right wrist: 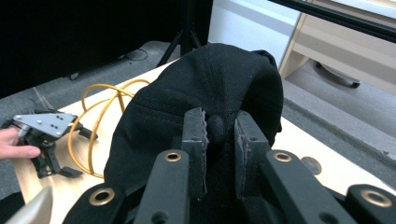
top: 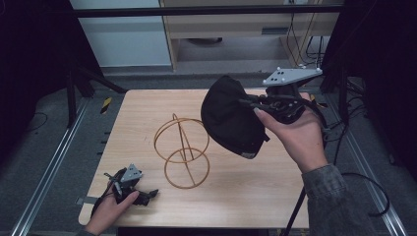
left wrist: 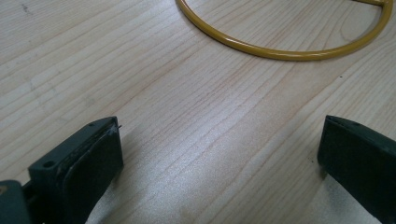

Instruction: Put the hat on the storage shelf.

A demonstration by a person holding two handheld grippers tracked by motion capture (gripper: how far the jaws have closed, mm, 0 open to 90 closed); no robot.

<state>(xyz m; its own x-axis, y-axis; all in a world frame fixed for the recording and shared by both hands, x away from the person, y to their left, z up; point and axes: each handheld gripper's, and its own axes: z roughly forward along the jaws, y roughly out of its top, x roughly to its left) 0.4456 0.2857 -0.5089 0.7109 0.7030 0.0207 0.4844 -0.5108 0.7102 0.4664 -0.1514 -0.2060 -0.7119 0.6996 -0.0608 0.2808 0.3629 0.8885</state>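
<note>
We have the black cap [top: 230,117] up off the tabletop [top: 246,191], pinched by a fold of its fabric in the right tongs [right wrist: 219,135], whose jaws are clamped tight on the cloth. In the high view the cap hangs in the air just to the right of the yellow wire stand [top: 181,150], close to its upper ring but not yet on it. So the pick-up looks done; what seems left is to carry the cap over the stand, settle it on top and let go. Our left tongs [top: 140,194] rest on the tabletop near its front left corner, jaws spread wide with nothing between them, near the stand's bottom ring [left wrist: 280,49].
</note>
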